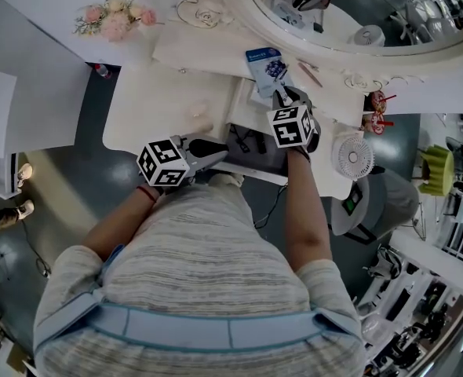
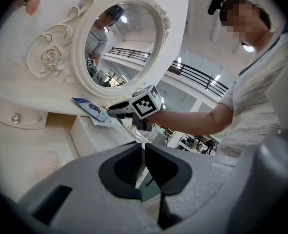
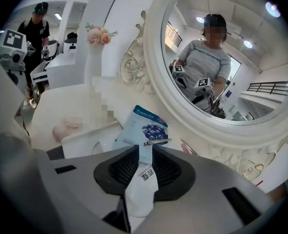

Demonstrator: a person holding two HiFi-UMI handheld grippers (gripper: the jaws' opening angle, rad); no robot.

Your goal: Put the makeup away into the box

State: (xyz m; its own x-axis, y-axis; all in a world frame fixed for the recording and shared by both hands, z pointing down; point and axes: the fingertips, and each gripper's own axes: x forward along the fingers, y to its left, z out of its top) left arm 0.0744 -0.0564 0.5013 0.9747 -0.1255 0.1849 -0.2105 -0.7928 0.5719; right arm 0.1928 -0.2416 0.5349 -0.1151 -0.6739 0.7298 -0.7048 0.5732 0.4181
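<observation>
White vanity (image 1: pixel 157 104), oval mirror behind. My right gripper (image 3: pixel 144 149) is clamped on the white tail of the blueberry mask packet (image 3: pixel 148 126). The blue end sticks out ahead, right at the edge of the open white box (image 3: pixel 78 147). I reckon it's held by the tail so it can go into the box nose-first. Left gripper (image 2: pixel 143 147) is pinched closed on nothing, parked back by the table edge, clear of the drop.

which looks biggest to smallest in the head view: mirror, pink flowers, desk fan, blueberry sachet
1. mirror, though the frame cuts it off
2. pink flowers
3. desk fan and blueberry sachet look about alike, so unranked
</observation>
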